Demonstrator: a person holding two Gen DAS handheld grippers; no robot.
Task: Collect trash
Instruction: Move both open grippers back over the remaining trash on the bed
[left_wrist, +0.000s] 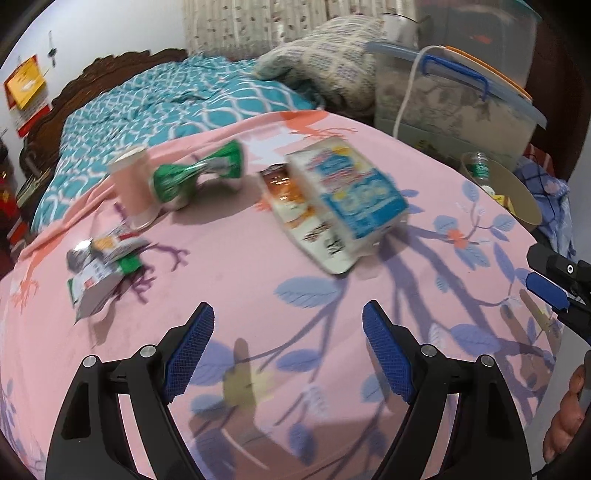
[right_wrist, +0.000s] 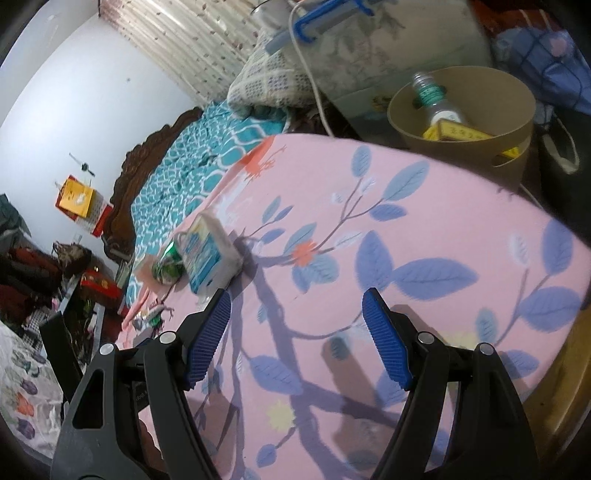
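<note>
On the pink floral cloth (left_wrist: 236, 280) lie a blue-and-white carton (left_wrist: 354, 192) on a flat orange-and-white wrapper (left_wrist: 295, 218), a crushed green can (left_wrist: 199, 173), a pink paper cup (left_wrist: 133, 184) and a crumpled wrapper with a small white-and-green box (left_wrist: 99, 269). My left gripper (left_wrist: 288, 350) is open and empty, above the cloth in front of the carton. My right gripper (right_wrist: 295, 339) is open and empty over bare cloth; the carton (right_wrist: 207, 254) and can (right_wrist: 168, 267) lie to its far left. A tan bin (right_wrist: 465, 110) beyond the table edge holds a plastic bottle (right_wrist: 434, 99) and a yellow box.
A large clear storage tub with blue handle (left_wrist: 454, 99) stands behind the bin (left_wrist: 517, 192). A bed with a teal quilt (left_wrist: 155, 110) and a knitted pillow (left_wrist: 325, 59) lies beyond the table. The right gripper's tip (left_wrist: 550, 284) shows at the left view's right edge.
</note>
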